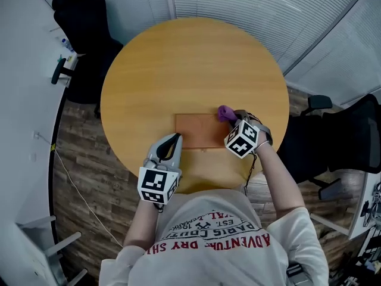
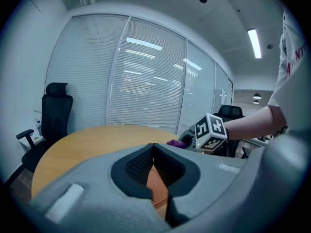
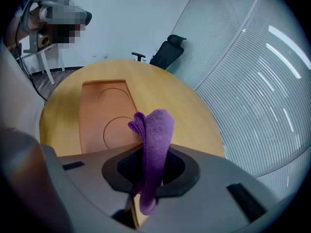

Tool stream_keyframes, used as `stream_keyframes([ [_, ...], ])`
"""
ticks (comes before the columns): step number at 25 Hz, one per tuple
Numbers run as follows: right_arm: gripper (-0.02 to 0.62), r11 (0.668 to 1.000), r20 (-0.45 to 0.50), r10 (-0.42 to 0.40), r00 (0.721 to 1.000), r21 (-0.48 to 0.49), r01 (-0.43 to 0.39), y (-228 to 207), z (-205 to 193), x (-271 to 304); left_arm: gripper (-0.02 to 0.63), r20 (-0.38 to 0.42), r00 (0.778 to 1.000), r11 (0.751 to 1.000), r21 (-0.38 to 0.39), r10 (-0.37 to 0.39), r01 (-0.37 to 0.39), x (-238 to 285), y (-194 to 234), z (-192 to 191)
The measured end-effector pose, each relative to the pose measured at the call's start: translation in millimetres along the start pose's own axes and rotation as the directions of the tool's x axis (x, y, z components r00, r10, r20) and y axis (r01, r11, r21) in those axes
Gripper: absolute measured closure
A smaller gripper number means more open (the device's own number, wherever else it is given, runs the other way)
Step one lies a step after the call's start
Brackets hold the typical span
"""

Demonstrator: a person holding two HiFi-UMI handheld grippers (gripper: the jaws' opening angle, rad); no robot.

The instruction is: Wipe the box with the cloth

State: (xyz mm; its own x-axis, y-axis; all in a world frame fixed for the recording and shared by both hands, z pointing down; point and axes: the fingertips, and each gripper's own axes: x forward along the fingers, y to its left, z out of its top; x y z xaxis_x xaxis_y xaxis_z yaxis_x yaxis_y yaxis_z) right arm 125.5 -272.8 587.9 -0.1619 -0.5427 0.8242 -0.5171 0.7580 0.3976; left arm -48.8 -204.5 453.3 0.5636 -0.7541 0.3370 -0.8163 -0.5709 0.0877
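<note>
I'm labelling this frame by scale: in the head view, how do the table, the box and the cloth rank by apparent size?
1. table, by far the largest
2. box, lying flat on it
3. cloth, bunched up, clearly the smallest

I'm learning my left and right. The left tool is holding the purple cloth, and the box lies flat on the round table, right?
Not quite. The right tool, not the left, is holding the purple cloth; the right gripper view shows it pinched between that tool's jaws. The box does lie flat on the round table.
</note>
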Motion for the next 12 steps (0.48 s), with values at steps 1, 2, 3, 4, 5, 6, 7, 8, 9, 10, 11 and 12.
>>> stream_keyframes([
  [1,0.528,1.0,-0.008,0.006,1.0,-0.001,-0.006,2,-2,5,0.597,-0.003,1.0,1.0,-0.002,0.002,-0.002,1,1,-1],
  [2,0.528,1.0,-0.017,0.015,1.0,0.0,-0.015,4,-4,10,0.597,-0.008,1.0,1.0,-0.005,0.004,-0.004,1,3,-3],
  [3,0.528,1.0,-0.026,0.025,0.999,0.003,-0.025,7,-6,15,0.597,-0.011,1.0,1.0,-0.008,0.005,-0.005,2,6,-4],
  [4,0.528,0.999,-0.032,0.033,0.999,0.009,-0.033,9,-7,19,0.597,-0.014,1.0,1.0,-0.011,0.007,-0.007,2,8,-6],
  [5,0.528,0.999,-0.034,0.038,0.999,0.014,-0.037,11,-7,23,0.597,-0.016,1.0,1.0,-0.014,0.008,-0.008,2,11,-7],
  [6,0.528,0.999,-0.034,0.037,0.999,0.014,-0.036,13,-7,26,0.597,-0.017,1.0,1.0,-0.017,0.008,-0.009,3,13,-8],
  [7,0.528,0.999,-0.036,0.032,0.999,0.006,-0.032,14,-6,27,0.597,-0.018,1.0,1.0,-0.019,0.009,-0.009,3,15,-8],
  [8,0.528,1.0,-0.04,0.026,0.999,-0.008,-0.026,15,-5,28,0.597,-0.02,1.0,1.0,-0.022,0.008,-0.009,3,17,-9],
  [9,0.528,0.999,-0.045,0.021,0.999,-0.025,-0.022,16,-5,29,0.597,-0.022,1.0,1.0,-0.023,0.007,-0.008,4,18,-9],
  [10,0.528,0.999,-0.052,0.018,0.999,-0.041,-0.02,17,-5,29,0.597,-0.024,1.0,1.0,-0.024,0.006,-0.007,4,19,-9],
  [11,0.528,0.998,-0.058,0.017,0.998,-0.053,-0.02,18,-4,30,0.597,-0.025,1.0,1.0,-0.025,0.004,-0.004,5,21,-9],
  [12,0.528,0.998,-0.066,0.017,0.998,-0.061,-0.021,19,-4,30,0.597,-0.025,1.0,1.0,-0.025,0.0,-0.001,5,21,-9],
])
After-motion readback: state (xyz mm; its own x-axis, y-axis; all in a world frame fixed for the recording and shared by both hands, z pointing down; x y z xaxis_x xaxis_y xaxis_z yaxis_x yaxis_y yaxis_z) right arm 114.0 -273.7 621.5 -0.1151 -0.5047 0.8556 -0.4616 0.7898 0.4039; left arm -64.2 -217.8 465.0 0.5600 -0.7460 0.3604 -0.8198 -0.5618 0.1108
